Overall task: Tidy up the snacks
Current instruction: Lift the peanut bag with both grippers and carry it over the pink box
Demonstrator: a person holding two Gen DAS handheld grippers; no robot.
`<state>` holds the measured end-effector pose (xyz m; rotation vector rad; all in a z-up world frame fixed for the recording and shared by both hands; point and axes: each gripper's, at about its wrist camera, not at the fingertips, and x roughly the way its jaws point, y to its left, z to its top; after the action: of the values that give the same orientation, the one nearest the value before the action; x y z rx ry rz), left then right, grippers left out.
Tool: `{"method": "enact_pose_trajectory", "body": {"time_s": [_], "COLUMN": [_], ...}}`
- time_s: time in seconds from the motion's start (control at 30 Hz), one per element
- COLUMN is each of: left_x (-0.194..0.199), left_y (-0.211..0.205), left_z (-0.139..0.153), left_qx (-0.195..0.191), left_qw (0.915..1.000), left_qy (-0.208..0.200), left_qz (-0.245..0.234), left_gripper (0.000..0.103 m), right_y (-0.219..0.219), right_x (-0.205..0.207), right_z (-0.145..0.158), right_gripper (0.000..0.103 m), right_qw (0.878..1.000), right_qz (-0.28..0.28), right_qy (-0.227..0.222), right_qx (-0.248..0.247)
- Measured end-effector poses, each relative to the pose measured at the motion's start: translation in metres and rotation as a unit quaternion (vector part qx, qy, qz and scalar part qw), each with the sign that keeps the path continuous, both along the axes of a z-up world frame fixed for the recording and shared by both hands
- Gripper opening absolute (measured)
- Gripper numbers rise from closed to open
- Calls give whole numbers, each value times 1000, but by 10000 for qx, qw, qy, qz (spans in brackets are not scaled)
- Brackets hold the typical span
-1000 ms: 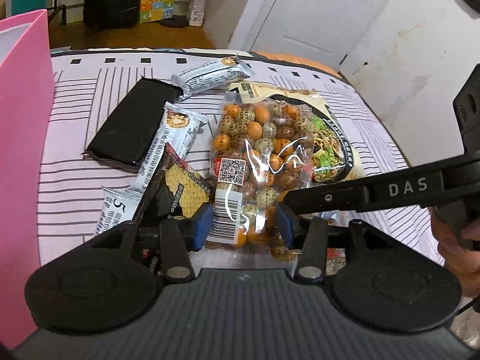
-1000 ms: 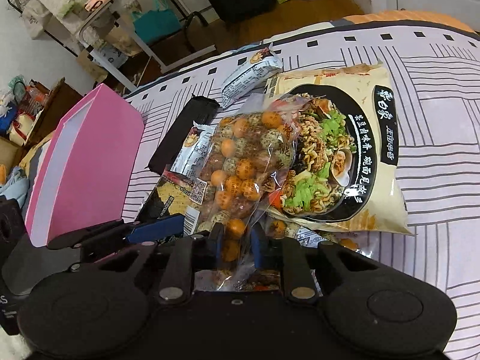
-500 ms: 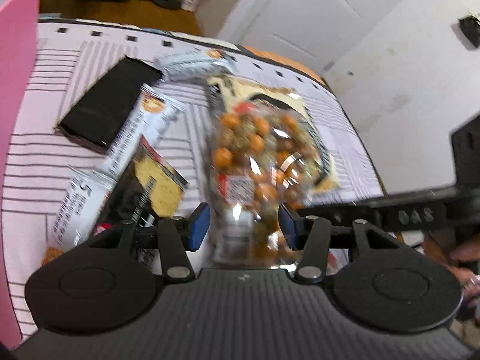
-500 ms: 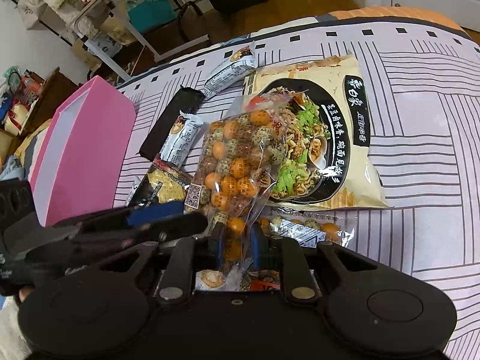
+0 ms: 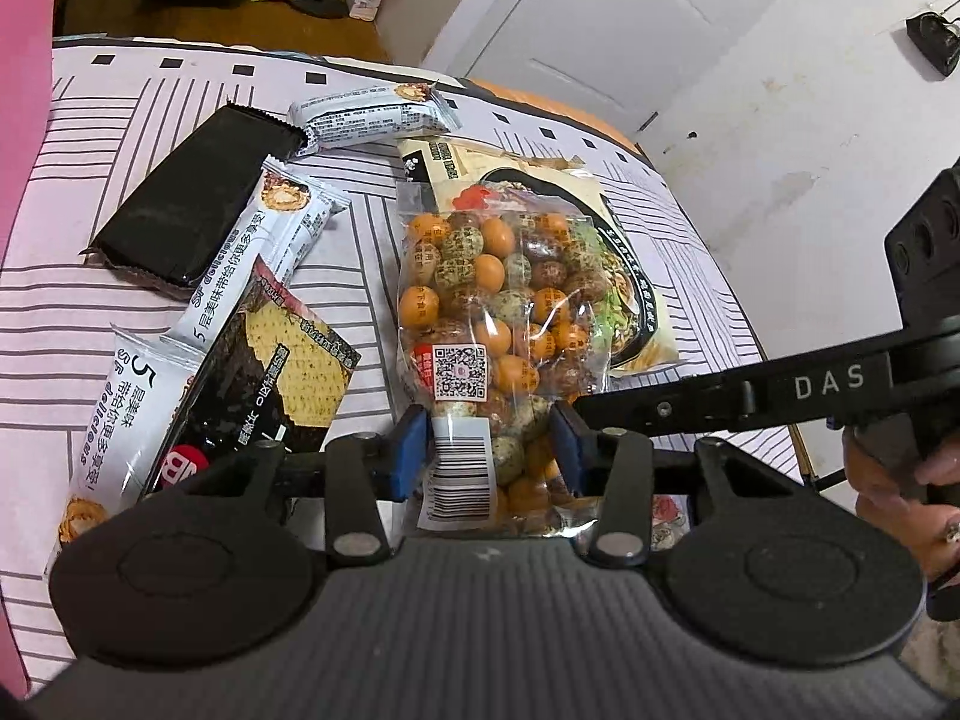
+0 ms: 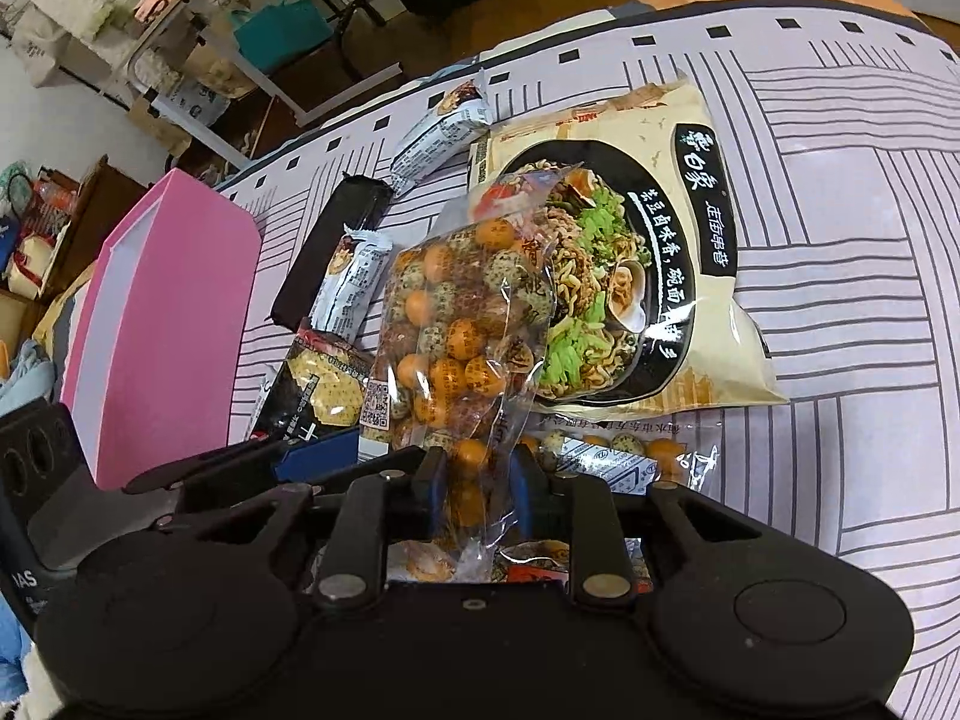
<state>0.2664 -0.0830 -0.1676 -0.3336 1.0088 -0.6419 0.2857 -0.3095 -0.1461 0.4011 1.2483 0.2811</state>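
One clear plastic bag of orange and speckled round snacks [image 6: 456, 336] is pinched at its near end by the right gripper [image 6: 477, 489] and now lifts clear of the striped bedspread [image 6: 840, 276], where a second ago it lay flatter. That suggests it is headed for the pink box [image 6: 162, 324]. The left gripper [image 5: 489, 450] stays spread around the bag, not squeezing. Counted: one noodle packet [image 6: 660, 276], three white wafer packs, one black bar [image 5: 192, 210], one cracker pack [image 5: 282, 372].
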Motion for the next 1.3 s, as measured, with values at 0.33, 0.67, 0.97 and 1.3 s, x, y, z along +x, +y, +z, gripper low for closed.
{"method": "enact_pose_trajectory", "body": {"time_s": [0.33, 0.67, 0.97, 1.3], "left_x": [-2, -11, -19, -33], "left_y": [-2, -9, -14, -10], "left_z": [0, 5, 10, 32], "left_qx": [4, 126, 256, 265], "left_qw": [9998, 9995, 9991, 9991], "left_qy": [43, -143, -242, -72], "left_qz": [-200, -263, -254, -317], "left_gripper": [50, 50, 50, 51], "right_y": [7, 49, 47, 46], "right_x": [8, 2, -8, -28], "right_z": [-10, -11, -4, 15], "right_gripper": [45, 79, 69, 67], "right_qw": [9999, 9958, 9946, 9968], "right_qz": [-125, 500, 580, 558], "right_qy": [3, -374, -527, -418], "right_qx": [26, -671, -680, -386]}}
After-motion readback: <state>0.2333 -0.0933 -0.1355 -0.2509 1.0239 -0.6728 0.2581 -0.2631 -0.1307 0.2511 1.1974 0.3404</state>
